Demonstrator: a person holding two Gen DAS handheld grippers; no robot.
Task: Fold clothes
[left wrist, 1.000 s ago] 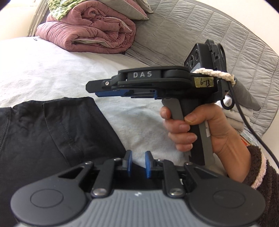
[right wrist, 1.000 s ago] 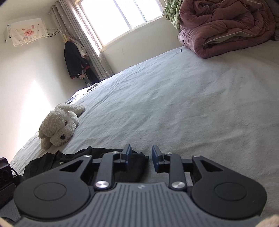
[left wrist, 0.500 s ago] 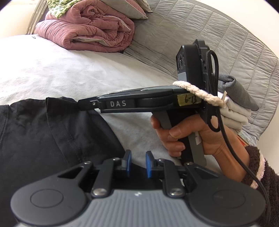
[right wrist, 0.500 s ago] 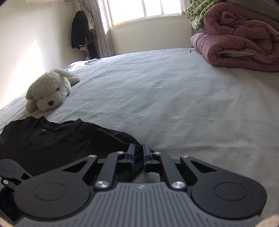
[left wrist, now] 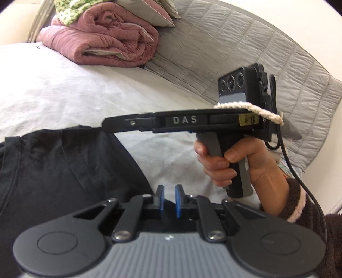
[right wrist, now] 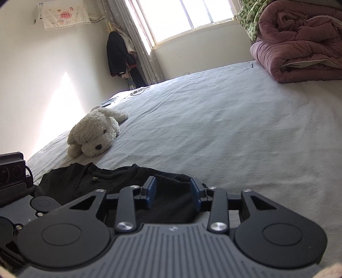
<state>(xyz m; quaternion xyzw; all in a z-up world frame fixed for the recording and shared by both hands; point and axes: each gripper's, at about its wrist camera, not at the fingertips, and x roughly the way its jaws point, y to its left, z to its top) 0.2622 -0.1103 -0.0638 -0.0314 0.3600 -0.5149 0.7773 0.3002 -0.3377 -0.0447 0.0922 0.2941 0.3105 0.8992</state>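
A black shirt point(left wrist: 64, 171) lies spread on the white bed sheet point(left wrist: 64, 89); the right wrist view shows its collar and label point(right wrist: 96, 177). My left gripper point(left wrist: 169, 198) hovers at the shirt's near edge. Its jaws are closing to a narrow gap where white sheet still shows, and I cannot tell whether cloth is caught lower down. A hand holds my right gripper point(left wrist: 104, 125), whose tip sits at the shirt's far edge. From its own camera the right gripper point(right wrist: 173, 192) has its jaws opening, with black cloth lying between the blue pads point(right wrist: 152, 192) but not pinched.
A folded pink quilt point(left wrist: 106, 42) sits at the head of the bed, against a grey quilted cover point(left wrist: 235, 53). A white plush dog point(right wrist: 96, 136) lies beyond the shirt. Bare sheet point(right wrist: 235, 128) stretches towards the window point(right wrist: 181, 19). Clothes point(right wrist: 119, 55) hang in the corner.
The right gripper dropped its tip to the shirt's far edge, shut there, and has now opened again. The left jaws have narrowed slightly. The left hand has stayed in place.
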